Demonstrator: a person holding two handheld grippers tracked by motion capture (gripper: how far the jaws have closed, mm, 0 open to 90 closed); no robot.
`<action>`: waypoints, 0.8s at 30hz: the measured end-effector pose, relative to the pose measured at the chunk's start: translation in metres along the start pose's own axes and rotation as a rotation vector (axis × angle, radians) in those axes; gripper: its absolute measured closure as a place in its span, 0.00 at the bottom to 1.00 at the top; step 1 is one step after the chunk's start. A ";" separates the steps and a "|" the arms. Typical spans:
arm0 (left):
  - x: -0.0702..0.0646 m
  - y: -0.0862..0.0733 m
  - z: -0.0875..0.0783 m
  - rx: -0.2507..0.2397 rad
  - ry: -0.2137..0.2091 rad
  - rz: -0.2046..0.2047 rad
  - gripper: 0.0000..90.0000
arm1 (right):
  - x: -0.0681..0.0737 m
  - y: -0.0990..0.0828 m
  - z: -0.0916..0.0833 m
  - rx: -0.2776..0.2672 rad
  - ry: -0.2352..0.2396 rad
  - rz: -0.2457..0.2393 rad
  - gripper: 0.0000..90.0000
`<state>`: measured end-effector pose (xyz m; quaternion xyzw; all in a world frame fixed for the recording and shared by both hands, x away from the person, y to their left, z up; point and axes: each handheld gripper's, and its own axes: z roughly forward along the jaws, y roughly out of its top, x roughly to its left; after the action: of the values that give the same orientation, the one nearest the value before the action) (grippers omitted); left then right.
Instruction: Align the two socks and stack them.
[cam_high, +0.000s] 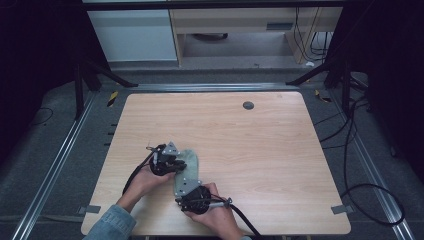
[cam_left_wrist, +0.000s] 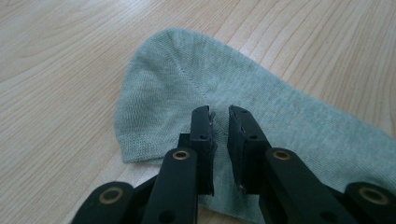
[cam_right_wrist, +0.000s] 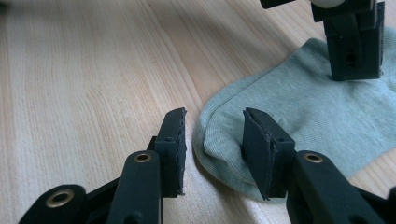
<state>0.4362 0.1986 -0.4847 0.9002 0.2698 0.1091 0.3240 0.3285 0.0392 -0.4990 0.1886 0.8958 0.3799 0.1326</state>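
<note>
One sock (cam_high: 189, 165), pale grey-green, is seen lying flat on the worktop (cam_high: 260, 145), near the near edge and left of its middle. Two tongs are counted, one in each hand.

Right tongs (cam_high: 179, 186), nearest the near edge: held in the right hand (cam_high: 216, 212) at the sock's near end. In the right gripper view the jaws stand apart (cam_right_wrist: 212, 140), astride the sock's rounded end (cam_right_wrist: 299, 112); one pad is over bare wood, the other over the knit, and no pressing on the cloth can be made out.

Left tongs (cam_high: 172, 159), a little farther in: held in the left hand (cam_high: 145, 181) over the sock's other part. In the left gripper view the jaws are drawn nearly together (cam_left_wrist: 220, 126), tips down on the knit (cam_left_wrist: 187, 79); whether a fold is pinched between them cannot be told.

Surface: light wood-grain top with rounded corners; one dark round grommet (cam_high: 248, 105) near the far edge.

Room: grey carpeted floor (cam_high: 45, 150), metal rails along both sides, black cables (cam_high: 370, 190) looped at the right, pale cabinets (cam_high: 132, 35) beyond the far edge.
</note>
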 end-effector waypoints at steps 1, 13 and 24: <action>0.000 0.000 0.000 0.001 -0.001 0.000 0.89 | 0.000 0.000 0.000 0.002 -0.004 -0.002 0.66; -0.002 0.000 0.005 -0.011 -0.003 -0.001 0.90 | -0.003 -0.006 -0.002 0.011 -0.043 -0.024 0.80; -0.006 0.003 0.002 -0.030 -0.012 -0.002 0.89 | -0.004 -0.006 -0.006 0.011 -0.040 -0.020 0.91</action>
<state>0.4331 0.1916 -0.4846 0.8956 0.2670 0.1072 0.3392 0.3286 0.0299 -0.4987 0.1880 0.8969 0.3698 0.1533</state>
